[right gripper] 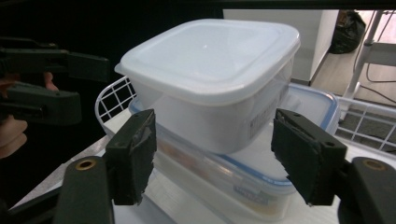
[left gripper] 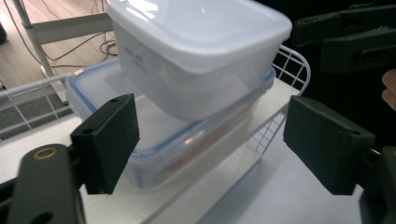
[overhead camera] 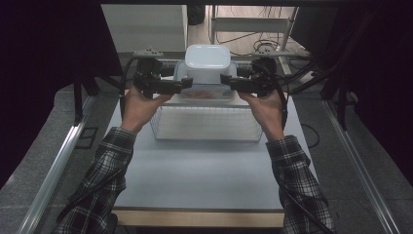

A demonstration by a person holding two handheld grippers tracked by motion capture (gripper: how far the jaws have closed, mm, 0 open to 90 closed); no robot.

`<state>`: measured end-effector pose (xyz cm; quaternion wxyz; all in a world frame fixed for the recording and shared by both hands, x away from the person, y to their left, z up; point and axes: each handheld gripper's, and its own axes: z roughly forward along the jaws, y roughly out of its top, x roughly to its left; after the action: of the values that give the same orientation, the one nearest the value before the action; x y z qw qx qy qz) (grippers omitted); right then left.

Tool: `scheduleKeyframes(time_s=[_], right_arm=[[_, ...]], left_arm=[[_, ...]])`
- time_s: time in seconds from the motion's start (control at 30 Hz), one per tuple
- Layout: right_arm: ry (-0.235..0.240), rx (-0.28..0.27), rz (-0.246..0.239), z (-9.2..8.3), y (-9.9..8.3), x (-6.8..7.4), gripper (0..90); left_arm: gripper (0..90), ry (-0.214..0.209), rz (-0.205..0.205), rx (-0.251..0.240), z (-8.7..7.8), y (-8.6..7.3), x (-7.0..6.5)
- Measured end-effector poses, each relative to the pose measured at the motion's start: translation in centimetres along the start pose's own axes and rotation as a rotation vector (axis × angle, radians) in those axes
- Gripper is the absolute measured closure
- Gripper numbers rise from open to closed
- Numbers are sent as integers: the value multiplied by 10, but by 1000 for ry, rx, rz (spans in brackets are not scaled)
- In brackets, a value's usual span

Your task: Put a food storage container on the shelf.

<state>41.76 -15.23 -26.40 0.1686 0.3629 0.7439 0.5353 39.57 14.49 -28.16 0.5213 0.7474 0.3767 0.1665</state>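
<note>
White tub atop blue-rimmed box; wire basket nearby; both grippers' jaws apart.

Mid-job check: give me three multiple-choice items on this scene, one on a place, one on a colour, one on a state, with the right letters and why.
1. The white-lidded square plastic tub sits:
A. on the blue-rimmed clear plastic container
B. on the floor
C. under the white wire basket

2. The lower container's lid trim is:
A. red
B. blue
C. green

3. The left gripper and right gripper are:
A. clamped on the tub
B. open
C. holding a cloth

Answers: 1 A, the tub rests on that lid; 2 B, a blue edge shows; 3 B, pads stand clear of both containers.
</note>
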Motion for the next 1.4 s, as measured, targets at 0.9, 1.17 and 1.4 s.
scheduleKeyframes(time_s=[0.9,1.17,1.4], right_arm=[[43,59,-53,-4,-59,3,94],[53,71,-82,-6,-79,4,45],[56,80,-109,-8,-96,6,25]], left_arm=[[20,4,97,61,11,-69,-14],[15,24,108,68,7,-89,-15],[10,20,103,66,5,-106,-18]])
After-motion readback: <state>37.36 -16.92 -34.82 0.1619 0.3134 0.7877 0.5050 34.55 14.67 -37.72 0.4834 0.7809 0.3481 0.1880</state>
